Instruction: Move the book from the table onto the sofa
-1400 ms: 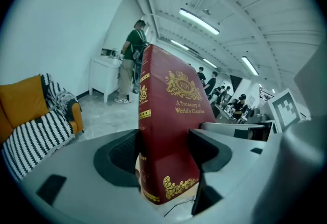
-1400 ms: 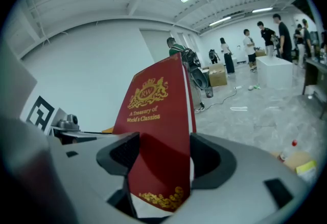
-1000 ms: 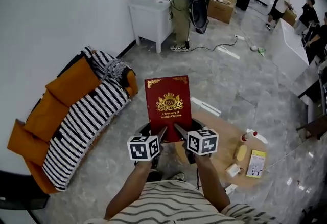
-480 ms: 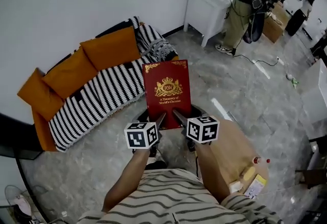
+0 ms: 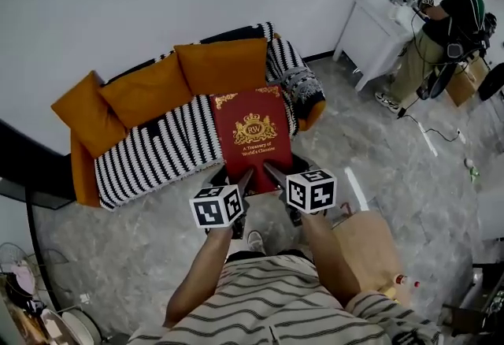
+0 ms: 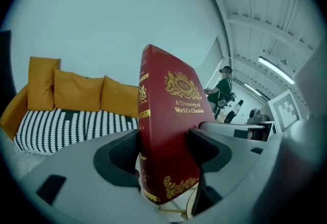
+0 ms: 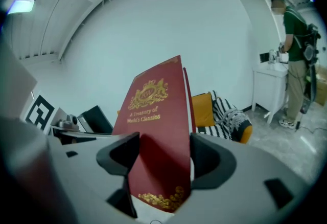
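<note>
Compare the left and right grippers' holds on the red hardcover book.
Left gripper clamps the red hardcover book near its spine-side lower corner; right gripper clamps near the page-edge corner. In the head view, the left gripper's marker cube sits lower than the right gripper's. Both are shut on its bottom edge.

Book (image 5: 253, 135) in jaws of left gripper (image 5: 244, 178) and right gripper (image 5: 272, 174); sofa (image 5: 157, 150) ahead, maybe partly beneath; table (image 5: 370, 245) at right

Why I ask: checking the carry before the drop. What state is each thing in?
book: closed, in the air, held up towards the sofa.
left gripper: shut on the book's lower edge.
right gripper: shut on the book's lower edge.
sofa: striped seat bare, no book on it yet.
table: the part in view holds no book.
</note>
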`<move>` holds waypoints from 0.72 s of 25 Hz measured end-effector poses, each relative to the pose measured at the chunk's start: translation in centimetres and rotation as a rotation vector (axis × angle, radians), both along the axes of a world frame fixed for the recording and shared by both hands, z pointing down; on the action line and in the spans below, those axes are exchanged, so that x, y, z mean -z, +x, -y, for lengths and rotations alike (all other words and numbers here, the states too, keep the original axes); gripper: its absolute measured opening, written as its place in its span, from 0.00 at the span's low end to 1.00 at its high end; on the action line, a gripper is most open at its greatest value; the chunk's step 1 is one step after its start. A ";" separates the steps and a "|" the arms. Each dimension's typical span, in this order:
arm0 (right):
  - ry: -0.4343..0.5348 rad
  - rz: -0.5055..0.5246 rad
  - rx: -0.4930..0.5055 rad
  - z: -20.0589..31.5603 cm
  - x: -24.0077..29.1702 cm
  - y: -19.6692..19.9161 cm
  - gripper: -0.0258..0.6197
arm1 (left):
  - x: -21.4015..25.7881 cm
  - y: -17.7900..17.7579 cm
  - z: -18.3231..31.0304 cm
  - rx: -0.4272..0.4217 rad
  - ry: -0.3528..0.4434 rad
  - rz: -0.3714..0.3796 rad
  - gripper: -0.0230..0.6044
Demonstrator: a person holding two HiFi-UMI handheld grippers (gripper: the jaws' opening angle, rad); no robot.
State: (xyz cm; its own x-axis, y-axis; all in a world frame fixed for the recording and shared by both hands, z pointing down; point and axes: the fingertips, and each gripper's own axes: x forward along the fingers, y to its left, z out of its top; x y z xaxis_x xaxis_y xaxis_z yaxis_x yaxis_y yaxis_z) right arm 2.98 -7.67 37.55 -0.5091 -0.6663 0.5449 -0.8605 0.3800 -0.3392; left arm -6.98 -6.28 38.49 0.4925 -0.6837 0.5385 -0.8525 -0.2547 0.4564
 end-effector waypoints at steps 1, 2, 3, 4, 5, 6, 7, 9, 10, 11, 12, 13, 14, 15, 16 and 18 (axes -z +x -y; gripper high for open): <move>0.002 -0.004 0.017 0.6 0.1 -1.1 0.52 | 0.1 -1.0 0.4 0.017 0.001 -0.004 0.51; 0.003 -0.004 0.032 1.0 0.2 -2.0 0.52 | 0.2 -2.0 0.7 0.032 0.003 -0.006 0.51; 0.002 -0.004 0.047 1.4 0.3 -2.9 0.52 | 0.3 -2.8 1.0 0.046 0.005 -0.006 0.51; 0.000 -0.005 0.061 1.7 0.4 -3.6 0.52 | 0.3 -3.6 1.2 0.060 0.007 -0.007 0.51; -0.002 -0.010 0.075 2.1 0.4 -4.4 0.52 | 0.3 -4.3 1.4 0.075 0.007 -0.011 0.51; -0.002 -0.017 0.089 2.5 0.4 -5.2 0.52 | 0.2 -5.0 1.6 0.091 0.005 -0.016 0.51; -0.003 -0.023 0.102 2.9 0.3 -5.9 0.52 | 0.1 -5.7 1.8 0.105 0.001 -0.022 0.51; -0.006 -0.026 0.125 3.7 0.1 -7.3 0.52 | -0.2 -7.0 2.4 0.128 -0.006 -0.026 0.51; -0.008 -0.026 0.134 4.1 -0.1 -7.8 0.52 | -0.3 -7.5 2.8 0.137 -0.008 -0.026 0.51; -0.010 -0.026 0.142 4.6 -0.3 -8.3 0.52 | -0.5 -7.9 3.1 0.145 -0.010 -0.025 0.51; -0.013 -0.027 0.150 5.0 -0.6 -8.6 0.52 | -0.8 -8.3 3.5 0.155 -0.012 -0.026 0.51; -0.016 -0.028 0.158 5.5 -0.9 -9.0 0.52 | -1.1 -8.7 3.9 0.165 -0.015 -0.028 0.51; -0.019 -0.028 0.167 6.0 -1.1 -9.5 0.52 | -1.3 -9.1 4.3 0.177 -0.017 -0.030 0.51; -0.020 -0.027 0.177 6.6 -1.3 -9.9 0.52 | -1.5 -9.5 4.8 0.189 -0.018 -0.031 0.51; -0.020 -0.025 0.186 7.3 -1.6 -10.4 0.52 | -1.8 -10.0 5.3 0.200 -0.019 -0.031 0.51; -0.022 -0.028 0.206 8.8 -2.1 -11.4 0.52 | -2.4 -10.9 6.7 0.219 -0.025 -0.032 0.51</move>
